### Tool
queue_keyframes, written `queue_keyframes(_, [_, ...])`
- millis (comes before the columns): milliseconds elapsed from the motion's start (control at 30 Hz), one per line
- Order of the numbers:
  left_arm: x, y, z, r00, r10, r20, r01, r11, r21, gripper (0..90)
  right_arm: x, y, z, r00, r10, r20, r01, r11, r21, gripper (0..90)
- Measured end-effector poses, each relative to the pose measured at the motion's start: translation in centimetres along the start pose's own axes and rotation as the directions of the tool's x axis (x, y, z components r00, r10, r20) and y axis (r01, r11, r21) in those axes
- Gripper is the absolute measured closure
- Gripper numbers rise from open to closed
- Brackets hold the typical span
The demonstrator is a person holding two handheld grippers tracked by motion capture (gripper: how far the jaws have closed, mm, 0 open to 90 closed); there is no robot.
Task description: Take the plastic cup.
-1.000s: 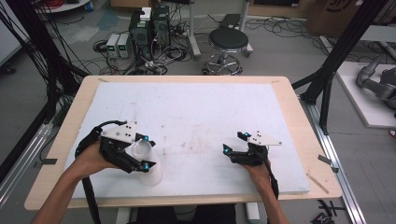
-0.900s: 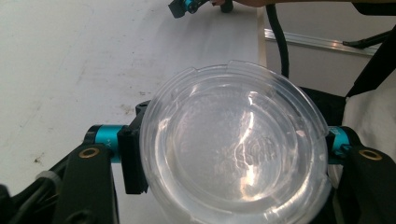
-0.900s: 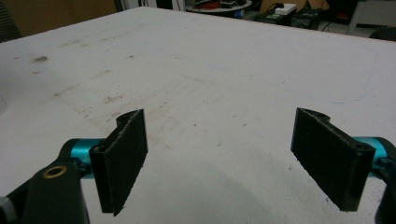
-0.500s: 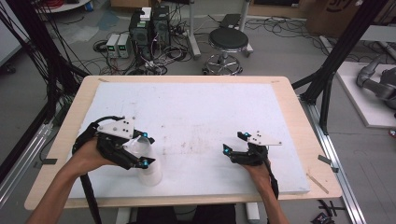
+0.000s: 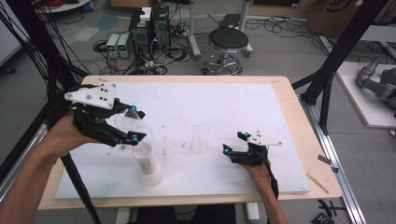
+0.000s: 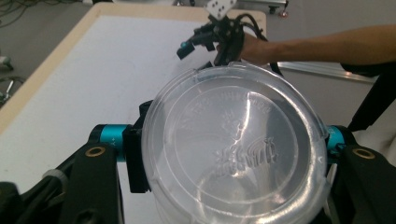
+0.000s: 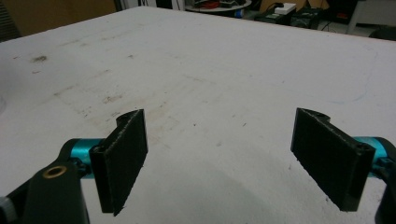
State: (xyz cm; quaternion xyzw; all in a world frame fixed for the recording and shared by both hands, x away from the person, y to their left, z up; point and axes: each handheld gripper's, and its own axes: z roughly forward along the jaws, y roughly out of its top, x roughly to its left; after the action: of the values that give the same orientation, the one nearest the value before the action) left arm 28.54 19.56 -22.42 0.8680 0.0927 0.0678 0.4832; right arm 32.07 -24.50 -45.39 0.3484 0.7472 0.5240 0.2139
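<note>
My left gripper (image 5: 134, 125) is raised over the left side of the white board (image 5: 210, 107), shut on a clear plastic cup (image 5: 124, 121). Its jaws have just been closing on that cup. In the left gripper view the cup's round embossed end (image 6: 233, 154) sits between the two pads. Below and a little to the right, a stack of clear cups (image 5: 147, 164) stands on the board. My right gripper (image 5: 233, 143) rests low on the board at the right, open, with nothing between its pads (image 7: 121, 158). It also appears far off in the left gripper view (image 6: 210, 39).
The board lies on a wooden table (image 5: 299, 121) whose edge shows all round. Black frame posts (image 5: 327, 70) rise at both sides. A stool (image 5: 228, 44) and computer boxes (image 5: 149, 25) with cables are on the floor beyond the far edge.
My left gripper has risen with the clear cup, lifting it off the stack, which stays on the board. The right gripper has not moved.
</note>
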Motion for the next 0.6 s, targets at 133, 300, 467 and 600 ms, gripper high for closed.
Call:
queue_keyframes(133, [0.1,0.9,-0.7,0.9999,0.013,-0.006,-0.013,0.9999,0.001,38.4,0.0,0.0,0.0,1.0000,0.002,-0.002,-0.002,1.0000,-0.001,18.6])
queue_keyframes(300, [0.7,1.4,-0.7,0.9996,0.023,-0.015,-0.022,0.9997,0.008,38.3,0.0,0.0,0.0,1.0000,0.002,-0.002,-0.002,1.0000,0.001,18.5])
queue_keyframes(467, [2.6,0.7,-0.2,0.9999,0.009,-0.011,-0.009,0.9999,0.005,38.3,0.0,0.0,0.0,1.0000,-0.002,0.000,0.002,1.0000,-0.006,18.6])
queue_keyframes(600, [4.2,0.1,0.2,0.9998,-0.008,-0.016,0.007,0.9998,-0.018,38.4,0.0,0.0,-0.1,1.0000,0.004,0.001,-0.004,1.0000,-0.003,18.5])
